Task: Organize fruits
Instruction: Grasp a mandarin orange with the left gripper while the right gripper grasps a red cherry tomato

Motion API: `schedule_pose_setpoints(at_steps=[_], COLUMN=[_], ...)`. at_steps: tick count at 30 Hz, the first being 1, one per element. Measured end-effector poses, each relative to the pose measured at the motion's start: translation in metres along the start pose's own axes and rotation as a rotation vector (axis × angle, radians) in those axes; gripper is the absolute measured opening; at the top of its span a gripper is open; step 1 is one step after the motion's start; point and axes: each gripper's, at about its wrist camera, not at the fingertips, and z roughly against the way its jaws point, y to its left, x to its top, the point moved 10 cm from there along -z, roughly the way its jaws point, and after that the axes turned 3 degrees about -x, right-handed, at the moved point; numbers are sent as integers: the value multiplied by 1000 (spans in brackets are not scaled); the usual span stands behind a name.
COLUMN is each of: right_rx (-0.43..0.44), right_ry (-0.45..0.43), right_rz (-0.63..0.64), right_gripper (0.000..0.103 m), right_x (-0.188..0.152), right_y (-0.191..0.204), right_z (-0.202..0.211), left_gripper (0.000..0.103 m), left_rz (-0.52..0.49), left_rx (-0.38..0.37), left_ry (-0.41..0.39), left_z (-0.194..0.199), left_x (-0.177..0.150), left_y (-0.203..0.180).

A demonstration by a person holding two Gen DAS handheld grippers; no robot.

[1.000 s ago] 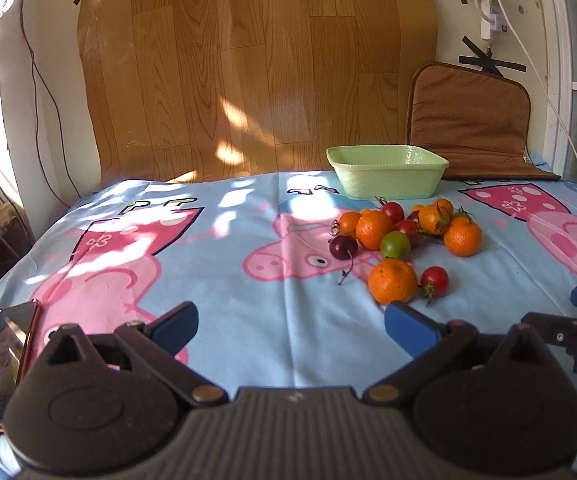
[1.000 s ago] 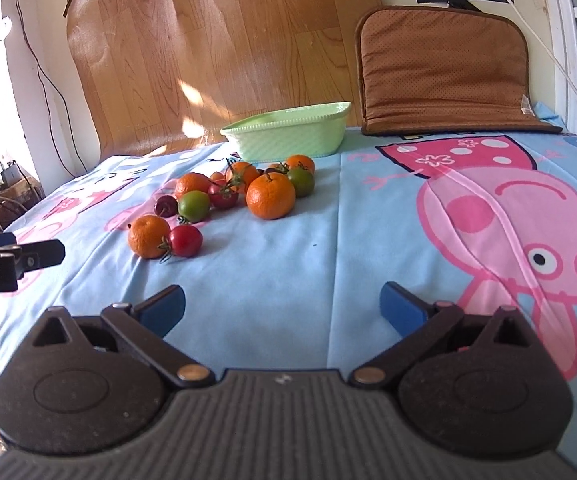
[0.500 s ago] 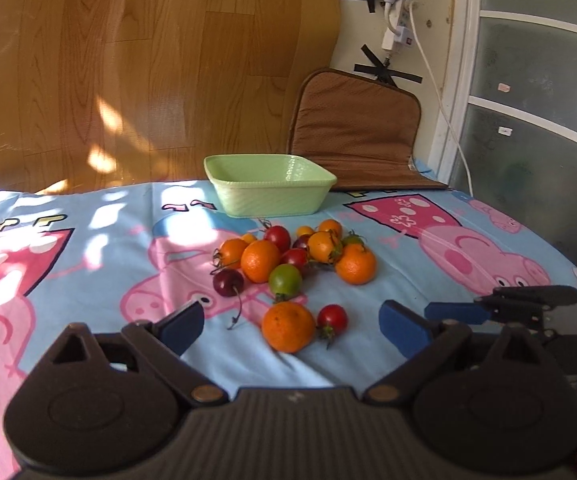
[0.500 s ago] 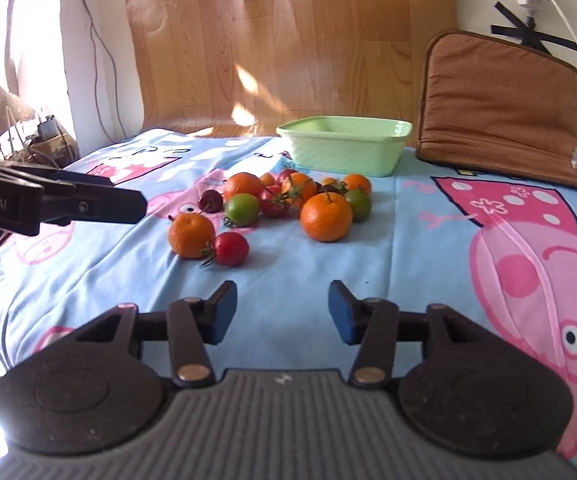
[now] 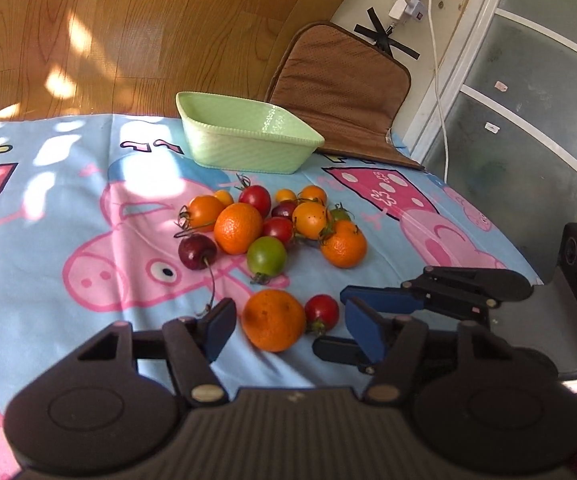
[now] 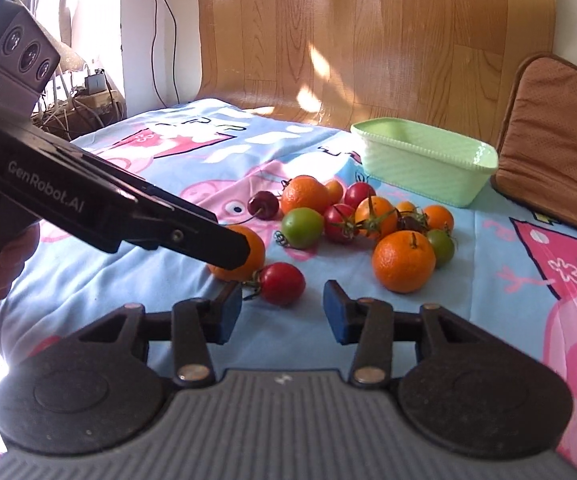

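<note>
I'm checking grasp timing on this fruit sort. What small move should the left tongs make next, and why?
Probably ease the left tongs slightly forward and close on the nearest round orange tangerine. Their blue pads are open with the tangerine between them, seemingly not yet touching. The small red tomato sits right beside it, so close gently. The pale green plastic basket behind looks empty.

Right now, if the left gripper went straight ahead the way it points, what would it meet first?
Most likely the nearest orange, which sits between the open fingers of the left gripper. The small red tomato lies just beside it; depth is hard to judge.
</note>
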Motion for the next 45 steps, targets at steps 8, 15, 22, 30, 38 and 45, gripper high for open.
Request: schedule_pose_setpoints(at_steps=[8, 15, 22, 30, 38, 45], right_rx=[38, 10, -55, -92, -95, -83], right_ry=[20, 16, 5, -10, -34, -37], right_rz=[-27, -56, -75, -115, -123, -110], right_gripper=[31, 30, 30, 32, 34, 40], right_x=[2, -11, -33, -52, -55, -54], right_y=[1, -14, -40, -58, -63, -60], right_z=[-9, 13, 47, 67, 74, 72], left_gripper=[56, 41, 41, 49, 43, 48], left_rz=[48, 81, 77, 60, 97, 113], left_rx=[1, -38, -107, -118, -68, -89], left_ry=[18, 40, 59, 87, 68, 60], left_z=[-12, -24, -38, -51, -45, -37], left_x=[1, -9, -19, -23, -17, -16], left_y=[5, -14, -53, -78, -67, -68])
